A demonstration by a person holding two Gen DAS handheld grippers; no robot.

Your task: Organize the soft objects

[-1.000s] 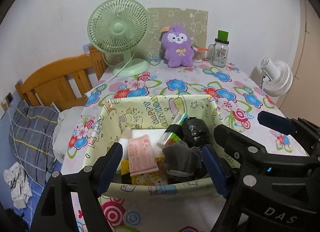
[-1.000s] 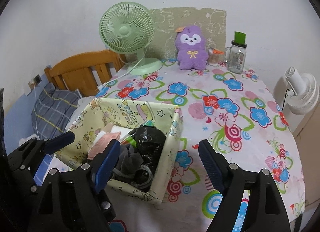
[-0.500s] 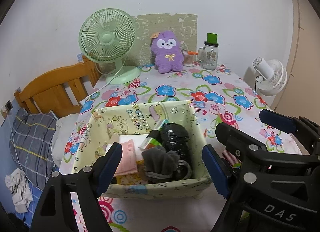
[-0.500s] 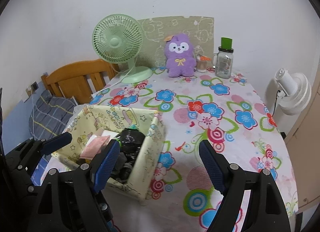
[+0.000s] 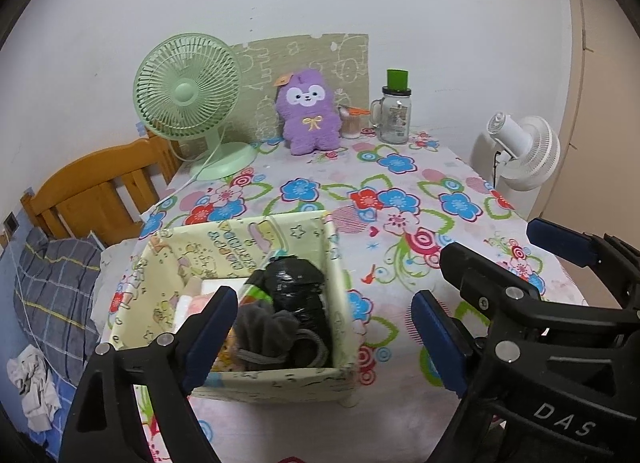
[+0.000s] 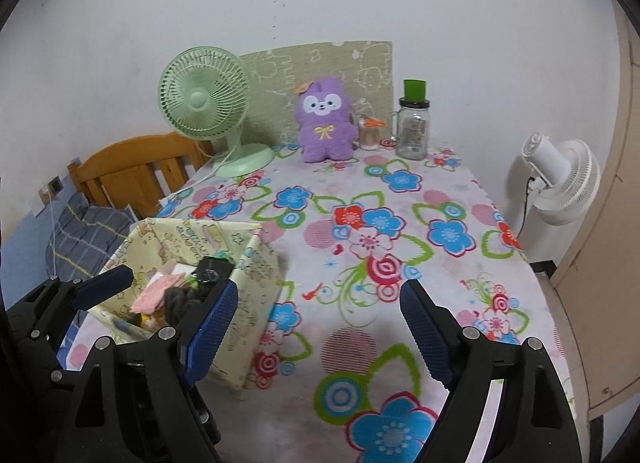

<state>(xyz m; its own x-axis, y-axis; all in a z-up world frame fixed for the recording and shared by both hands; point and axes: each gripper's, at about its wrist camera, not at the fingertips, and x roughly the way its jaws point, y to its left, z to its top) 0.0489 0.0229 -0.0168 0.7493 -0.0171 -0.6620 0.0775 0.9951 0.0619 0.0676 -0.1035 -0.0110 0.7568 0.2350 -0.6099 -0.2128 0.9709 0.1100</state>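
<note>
Flowered counter (image 5: 400,167), with a pale yellow fabric bin (image 5: 276,379) near its front left corner as the landmark. Inside the bin: a grey sock (image 5: 264,327) at the front, a black wrapped bundle (image 5: 296,287) just behind it, a pink packet (image 6: 154,293) to the left, something white behind that; other contents too jumbled to tell apart. Far behind the bin, against the wall: a purple plush (image 5: 308,111), upright, facing forward. Left of the plush, a green fan (image 5: 188,99); right of it, a small cup (image 5: 351,123), then a glass jar (image 5: 394,115) with a green lid. Behind the plush, a patterned board (image 5: 340,59) leaning on the wall. Right of the counter, well apart from the bin, a white fan (image 5: 524,151). Left of the bin, off the counter: a wooden headboard (image 5: 96,191) and plaid bedding (image 5: 48,287).

Left gripper (image 5: 322,327) above the front of the bin, jaws wide and opening, nothing clamped; left finger overlapping the bin's front left, right finger past its right wall. Right gripper (image 6: 318,311) to the right of the bin, over bare cloth, jaws wide and opening, nothing between the fingers.
</note>
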